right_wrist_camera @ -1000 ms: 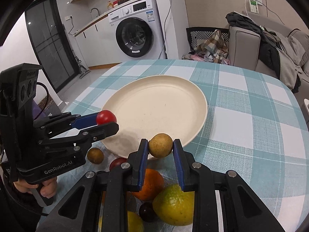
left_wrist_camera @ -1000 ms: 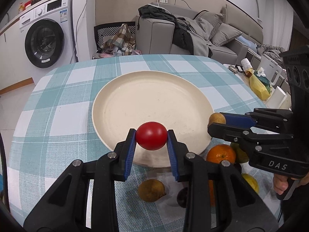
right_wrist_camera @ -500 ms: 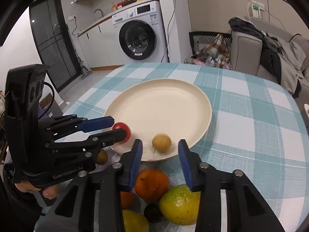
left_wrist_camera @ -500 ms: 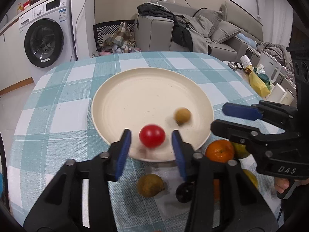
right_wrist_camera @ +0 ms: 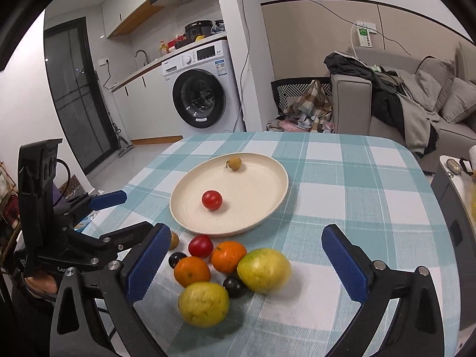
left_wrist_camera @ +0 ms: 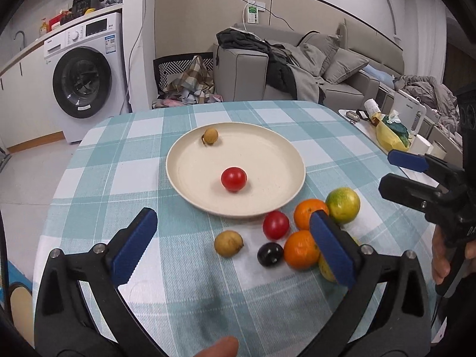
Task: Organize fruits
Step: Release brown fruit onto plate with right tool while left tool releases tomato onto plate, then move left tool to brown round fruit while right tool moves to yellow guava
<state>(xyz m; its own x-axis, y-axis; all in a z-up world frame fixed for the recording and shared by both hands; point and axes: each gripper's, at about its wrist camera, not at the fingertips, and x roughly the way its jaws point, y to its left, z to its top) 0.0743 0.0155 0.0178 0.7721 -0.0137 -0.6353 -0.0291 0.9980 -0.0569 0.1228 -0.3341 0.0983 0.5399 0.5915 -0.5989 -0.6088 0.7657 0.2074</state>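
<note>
So the loose fruit pile (right_wrist_camera: pixel 226 270) sits on the table (right_wrist_camera: pixel 357 208) right at the near edge of the plate (right_wrist_camera: pixel 267 208), pretty much straight ahead of both tools and a bit low; two oranges, two yellow-green citrus, a red tomato, a couple of dark little ones and a small brown one. The right tool (right_wrist_camera: pixel 247 267) looks nearer the big citrus (right_wrist_camera: pixel 263 269), which lies just inside its spread jaws; the left tool (left_wrist_camera: pixel 235 244) has the small brown fruit (left_wrist_camera: pixel 228 243) and the dark one (left_wrist_camera: pixel 269 253) between its jaws, also wide apart, holding nothing. None of these has a real long axis, all roundish, so I'd guess approach angle hardly matters. The plate holds just two things: a red tomato (left_wrist_camera: pixel 233 179) near the middle and a small brown fruit (left_wrist_camera: pixel 210 136) at the far rim, well apart.
</note>
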